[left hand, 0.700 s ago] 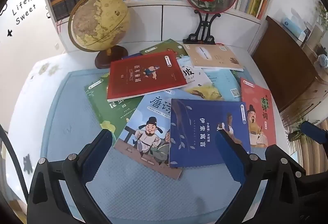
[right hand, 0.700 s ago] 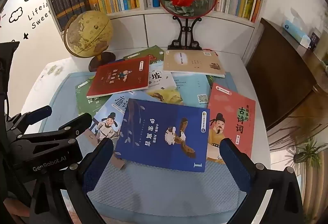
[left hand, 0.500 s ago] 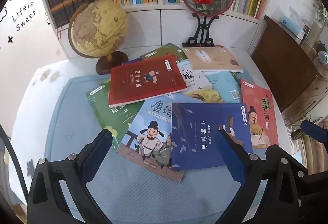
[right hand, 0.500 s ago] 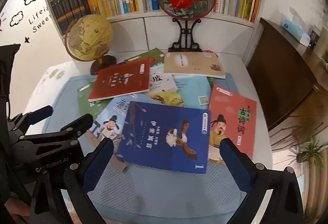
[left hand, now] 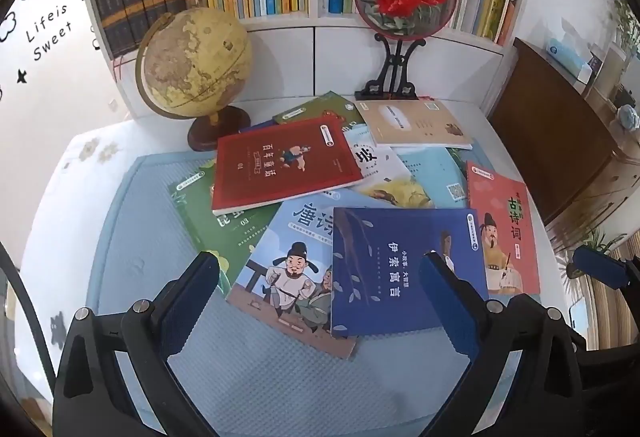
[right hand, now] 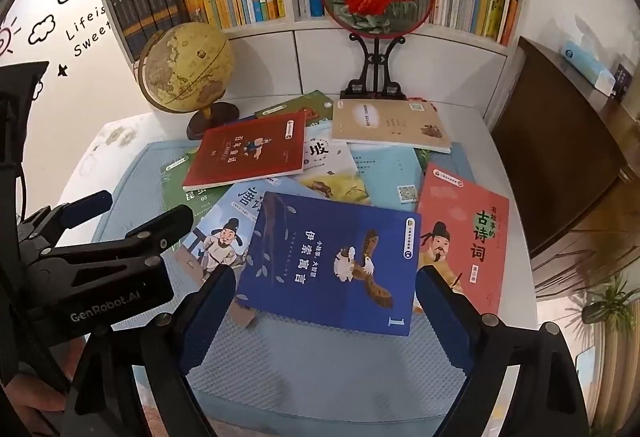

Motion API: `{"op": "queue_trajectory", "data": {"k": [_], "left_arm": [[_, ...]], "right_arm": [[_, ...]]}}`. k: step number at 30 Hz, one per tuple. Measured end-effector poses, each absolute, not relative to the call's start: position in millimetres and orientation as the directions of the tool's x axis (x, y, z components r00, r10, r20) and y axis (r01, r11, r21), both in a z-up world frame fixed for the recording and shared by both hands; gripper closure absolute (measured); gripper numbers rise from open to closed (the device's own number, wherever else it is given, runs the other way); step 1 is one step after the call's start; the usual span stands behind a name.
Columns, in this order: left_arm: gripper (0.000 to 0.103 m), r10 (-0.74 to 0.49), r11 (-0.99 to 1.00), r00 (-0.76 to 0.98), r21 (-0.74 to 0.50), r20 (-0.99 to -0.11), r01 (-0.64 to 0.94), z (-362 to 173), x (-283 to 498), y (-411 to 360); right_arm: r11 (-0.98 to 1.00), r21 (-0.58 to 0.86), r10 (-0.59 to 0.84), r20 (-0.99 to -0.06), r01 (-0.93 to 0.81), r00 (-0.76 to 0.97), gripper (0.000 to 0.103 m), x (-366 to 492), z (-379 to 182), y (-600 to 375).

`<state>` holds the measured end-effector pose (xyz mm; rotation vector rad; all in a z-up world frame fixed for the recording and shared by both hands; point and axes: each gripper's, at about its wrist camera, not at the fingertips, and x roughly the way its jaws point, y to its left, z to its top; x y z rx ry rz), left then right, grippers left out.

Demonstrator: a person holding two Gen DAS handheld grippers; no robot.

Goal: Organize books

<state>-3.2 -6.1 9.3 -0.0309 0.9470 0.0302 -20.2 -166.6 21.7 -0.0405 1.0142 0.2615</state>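
Several thin books lie scattered and overlapping on a light blue mat (left hand: 132, 237). Nearest is a dark blue book (left hand: 392, 269) (right hand: 332, 257); a pale blue cartoon book (left hand: 288, 261) is partly under it. A red book (left hand: 280, 165) (right hand: 248, 153) lies on a green one (left hand: 208, 213). An orange-red book (left hand: 500, 229) (right hand: 464, 233) is at the right, a tan one (left hand: 412, 121) (right hand: 388, 125) at the back. My left gripper (left hand: 320, 277) hovers open above the near books, holding nothing. My right gripper (right hand: 324, 293) is open over the dark blue book, also empty.
A globe (left hand: 192, 65) stands at the back left of the table, a round embroidered fan on a black stand (left hand: 404, 5) at the back centre. Behind is a white bookshelf (left hand: 280, 33) full of upright books. A brown cabinet (left hand: 560, 133) flanks the right.
Both grippers have drawn back or tilted up slightly, so the shelf shows a little more. The books have not moved and the jaws stay wide.
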Motion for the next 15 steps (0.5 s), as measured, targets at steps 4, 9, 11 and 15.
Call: {"op": "queue_trajectory", "data": {"k": [4, 9, 11, 15], "left_arm": [[0.004, 0.012, 0.999, 0.586, -0.018, -0.810, -0.045, 10.9, -4.2, -5.1], [0.004, 0.003, 0.998, 0.589, -0.031, -0.808, -0.048, 11.1, -6.4, -6.4], [0.004, 0.000, 0.998, 0.591, -0.034, -0.807, -0.047, 11.2, -7.7, -6.7], [0.004, 0.001, 0.998, 0.593, -0.035, -0.806, -0.048, 12.2, -9.1, -6.4]], "right_arm": [[0.968, 0.091, 0.198, -0.848, -0.232, 0.491, 0.012, -20.2, 20.4, -168.7], [0.969, 0.080, 0.187, -0.853, -0.233, 0.487, 0.012, -23.2, 21.0, -167.2], [0.970, 0.073, 0.180, -0.856, -0.231, 0.485, 0.012, -24.1, 20.4, -167.2], [0.970, 0.082, 0.187, -0.857, -0.230, 0.480, 0.012, -26.8, 19.5, -168.4]]}}
